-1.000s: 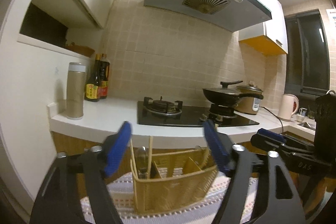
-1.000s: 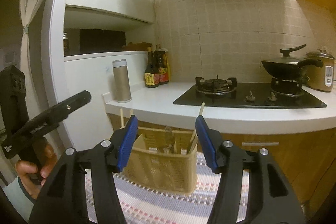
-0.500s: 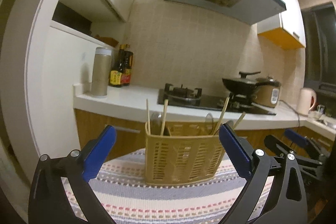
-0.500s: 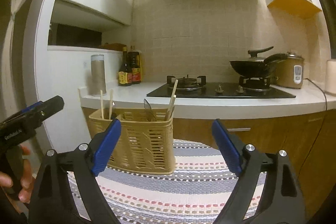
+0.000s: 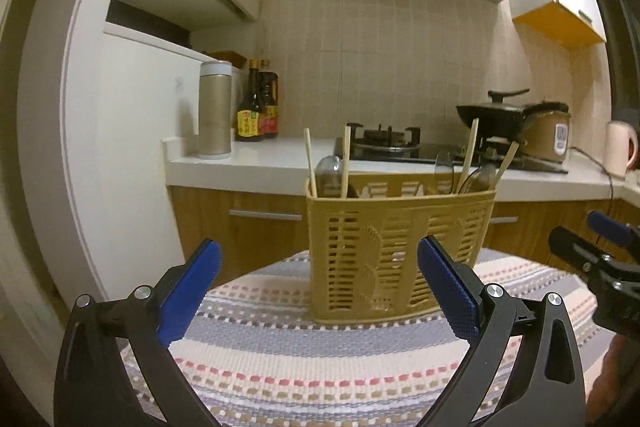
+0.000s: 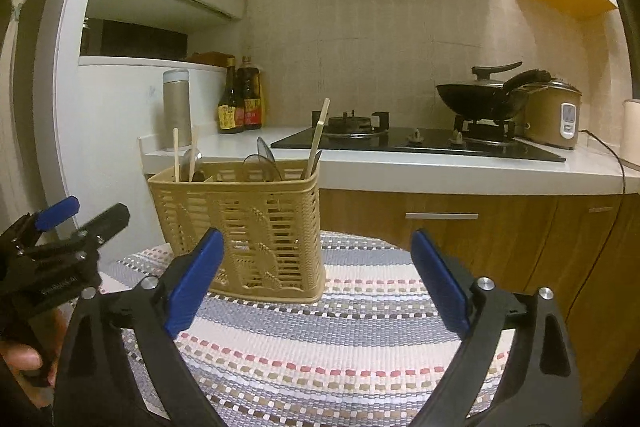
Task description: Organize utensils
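A tan slotted plastic utensil basket stands upright on a striped woven mat. It holds wooden chopsticks and metal spoons in its compartments. It also shows in the right wrist view. My left gripper is open and empty, just in front of the basket. My right gripper is open and empty, in front of the basket's right end. Each gripper shows at the edge of the other's view, the right one and the left one.
Behind the mat runs a white kitchen counter with a gas hob, a black wok, a rice cooker, sauce bottles and a steel flask. Wooden cabinet fronts lie below, a range hood above.
Both grippers have pulled back and dropped lower from the basket and opened wide. The basket now stands farther off on the mat, with more mat in view.
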